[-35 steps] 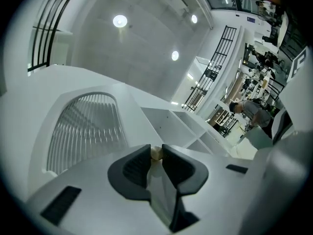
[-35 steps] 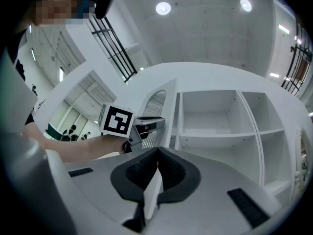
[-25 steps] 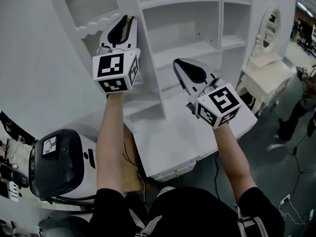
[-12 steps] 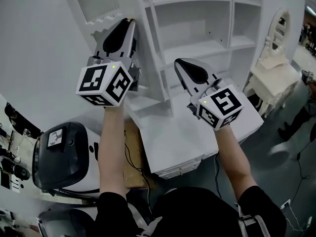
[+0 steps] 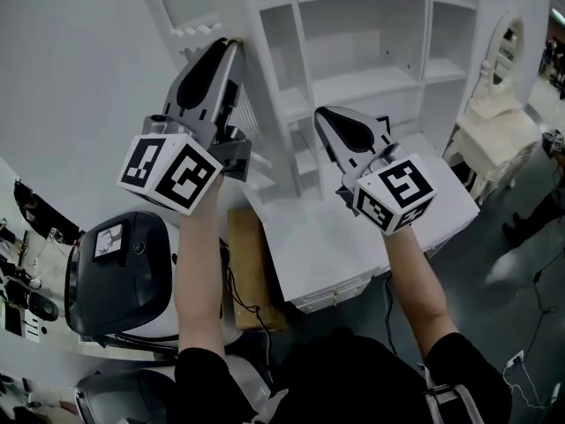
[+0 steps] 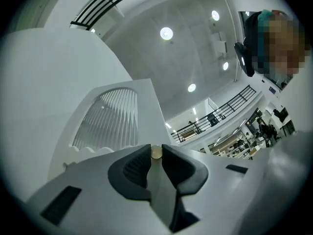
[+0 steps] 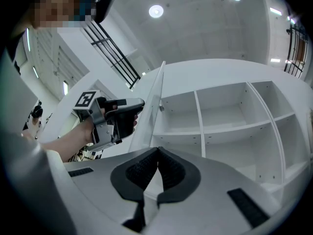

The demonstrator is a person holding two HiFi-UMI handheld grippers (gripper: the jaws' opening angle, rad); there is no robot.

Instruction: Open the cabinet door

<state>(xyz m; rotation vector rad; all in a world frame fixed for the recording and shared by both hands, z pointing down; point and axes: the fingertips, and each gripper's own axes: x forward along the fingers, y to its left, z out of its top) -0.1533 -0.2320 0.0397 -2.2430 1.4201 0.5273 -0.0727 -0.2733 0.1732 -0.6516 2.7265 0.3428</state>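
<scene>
**Trainee:** Where did the task's thing stand, starting with the largest item?

**Instructor:** The white cabinet (image 5: 388, 82) stood on the bench (image 5: 327, 237), with its shelves exposed and bare. The cabinet door (image 6: 111, 119), with its ribbed pane, stood swung out at the left of the shelves. In the head view it was seen nearly edge-on. I judged the opening to be well advanced.

**Trainee:** And the state of each hand-held gripper?

**Instructor:** The left hand-held gripper (image 5: 229, 44) was set narrow, with its pads clamped on the small round knob (image 6: 156, 152) at the door's free edge. The right hand-held gripper (image 5: 321, 113) was closed on nothing, with its tips meeting. It hovered in front of the shelves, to the right of the door and clear of it.

**Trainee:** What could go wrong from here?

**Instructor:** There were three faults to consider, listed by size of consequence.
1. Over-travel. Pushing the door further left could load the hinges or bring the panel against the wall on that side. The cause would be a pull carried past the hinge limit.
2. Swing-back. If the grip were lost, the door could fall towards the shelves and towards the idle right hand-held gripper near them.
3. Slip at the knob. The knob was small and smooth and was held only near the pad tips. Any pull off the door's arc, or a roll of the wrist, could lever it out from between the pads.

**Trainee:** What was the corrective measure?

**Instructor:** Follow the door's arc, keep the clamp square on the knob, and hold the right hand-held gripper away from the door's path.
</scene>
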